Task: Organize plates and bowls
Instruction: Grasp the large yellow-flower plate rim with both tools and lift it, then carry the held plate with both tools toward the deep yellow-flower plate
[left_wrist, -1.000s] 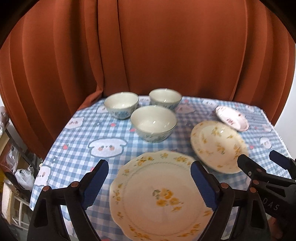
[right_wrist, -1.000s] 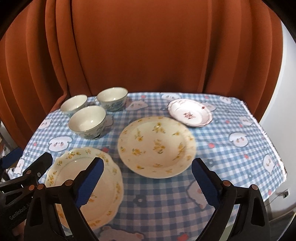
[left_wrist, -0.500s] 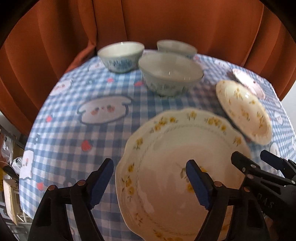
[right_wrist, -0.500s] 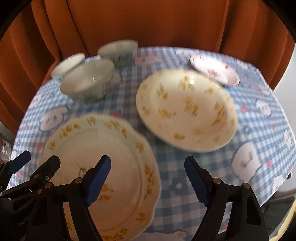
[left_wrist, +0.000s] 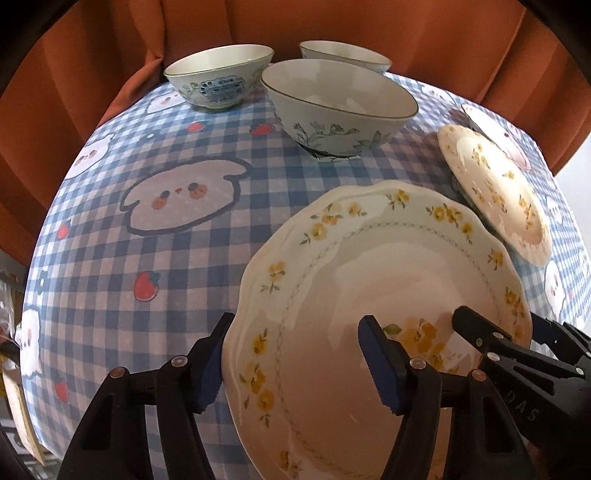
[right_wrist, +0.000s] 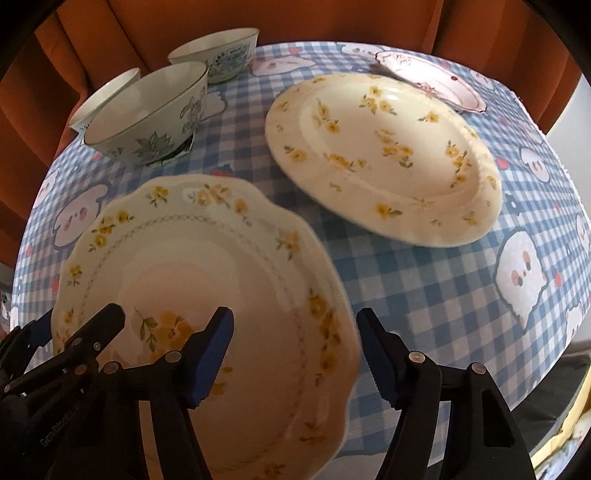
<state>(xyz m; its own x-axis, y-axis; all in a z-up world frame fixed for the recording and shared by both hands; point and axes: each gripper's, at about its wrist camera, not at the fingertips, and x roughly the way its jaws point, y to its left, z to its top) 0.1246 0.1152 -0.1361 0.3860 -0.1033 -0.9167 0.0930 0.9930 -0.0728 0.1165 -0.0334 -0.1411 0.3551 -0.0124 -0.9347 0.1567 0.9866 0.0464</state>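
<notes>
Both claws hang over the nearest dish, the big scalloped plate (left_wrist: 369, 295) with yellow flowers, one at each side of it. The left claw (left_wrist: 295, 362) straddles that plate's left rim, one blue pad outside the edge and the other over the plate's well; its jaws have just been closing but are not yet pressing on the china, so it stands open with the rim between the pads. The right claw (right_wrist: 295, 354) does the same at the right rim, jaws just closing too, open with the edge between them and nothing gripped. Judging by how things lie, the sorting has hardly begun: every dish sits on its own on the checked cloth of the bench (left_wrist: 166, 258), nothing nested or stacked, and this first plate is not yet lifted. Beyond it, just apart, lies a round plate (right_wrist: 384, 155) strewn with yellow flowers, and past that, at the far right, a smaller pink-patterned plate (right_wrist: 432, 79), its near edge hidden behind the round one. That makes three plates. To the far left stand three bowls: a leaf-printed bowl (left_wrist: 340, 107) nearest, a blue-patterned bowl (left_wrist: 219, 79) beside it, and a third bowl (left_wrist: 343, 53) partly hidden behind. All six pieces remain to be gathered.
</notes>
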